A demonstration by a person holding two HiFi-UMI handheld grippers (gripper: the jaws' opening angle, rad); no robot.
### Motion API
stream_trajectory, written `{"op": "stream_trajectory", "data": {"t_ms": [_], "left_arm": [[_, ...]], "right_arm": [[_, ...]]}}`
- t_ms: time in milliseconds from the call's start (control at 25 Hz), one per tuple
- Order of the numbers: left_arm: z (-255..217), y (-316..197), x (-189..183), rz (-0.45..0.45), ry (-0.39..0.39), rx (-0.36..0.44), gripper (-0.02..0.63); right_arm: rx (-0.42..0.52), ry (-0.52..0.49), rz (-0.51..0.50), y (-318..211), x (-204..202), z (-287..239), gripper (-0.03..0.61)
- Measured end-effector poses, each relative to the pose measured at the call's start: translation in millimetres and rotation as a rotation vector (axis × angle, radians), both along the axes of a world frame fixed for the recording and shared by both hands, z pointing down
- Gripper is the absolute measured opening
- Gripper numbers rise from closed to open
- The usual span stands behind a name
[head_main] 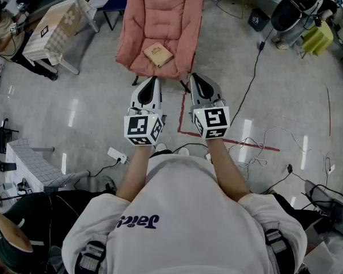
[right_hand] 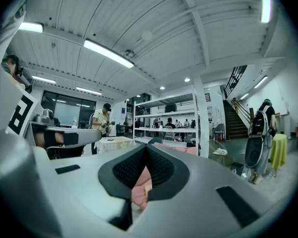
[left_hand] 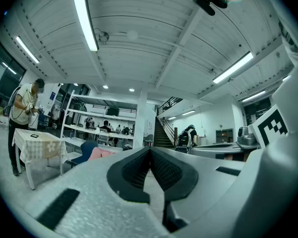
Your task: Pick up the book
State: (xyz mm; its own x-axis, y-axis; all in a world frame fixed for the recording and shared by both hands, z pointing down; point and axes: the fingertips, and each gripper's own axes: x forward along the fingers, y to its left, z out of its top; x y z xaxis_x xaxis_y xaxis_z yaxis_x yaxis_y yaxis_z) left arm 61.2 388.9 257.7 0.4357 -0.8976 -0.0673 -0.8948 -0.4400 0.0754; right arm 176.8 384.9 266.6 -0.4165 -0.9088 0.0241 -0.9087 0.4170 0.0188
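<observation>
A tan book (head_main: 158, 54) lies flat on the seat of a pink padded chair (head_main: 160, 16) ahead of me. My left gripper (head_main: 155, 80) and right gripper (head_main: 193, 76) are held side by side, level, pointing at the chair's front edge and short of the book. Both are shut with nothing between the jaws. In the left gripper view the closed gripper (left_hand: 150, 150) fills the lower frame, with the pink chair (left_hand: 100, 153) just showing to its left. The right gripper view shows the shut gripper (right_hand: 146, 148) with the pink chair (right_hand: 140, 190) visible below the tips.
A table with a checked cloth (head_main: 57, 24) stands left of the chair, with a person (head_main: 3, 24) beside it. Red tape (head_main: 240, 143), a black cable (head_main: 254, 67) and a power strip (head_main: 117, 154) lie on the floor. A white crate (head_main: 31, 167) sits at lower left.
</observation>
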Motion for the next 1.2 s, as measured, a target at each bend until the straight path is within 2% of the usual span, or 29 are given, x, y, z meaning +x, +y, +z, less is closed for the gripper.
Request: {"op": "stream_trajectory", "data": {"t_ms": [280, 640, 880, 1200], "left_arm": [[-11.3, 7.6, 1.6, -0.028, 0.025, 0.05, 0.015], [-12.5, 7.6, 9.7, -0.024, 0.024, 0.057, 0.015], [-3.1, 4.7, 4.3, -0.048, -0.006, 0.016, 0.015], [13.3, -16.8, -0.6, -0.062, -0.017, -0.027, 0.015]], "right_arm": [[-0.003, -0.007, 0.034, 2.6, 8.4, -2.0, 0.012], [0.021, -0.035, 0.008, 3.0, 13.5, -7.7, 0.012], [-0.011, -0.042, -0.063, -3.2, 0.0, -0.1, 0.014], [-0.061, -0.05, -0.091, -27.9, -10.5, 17.5, 0.014]]}}
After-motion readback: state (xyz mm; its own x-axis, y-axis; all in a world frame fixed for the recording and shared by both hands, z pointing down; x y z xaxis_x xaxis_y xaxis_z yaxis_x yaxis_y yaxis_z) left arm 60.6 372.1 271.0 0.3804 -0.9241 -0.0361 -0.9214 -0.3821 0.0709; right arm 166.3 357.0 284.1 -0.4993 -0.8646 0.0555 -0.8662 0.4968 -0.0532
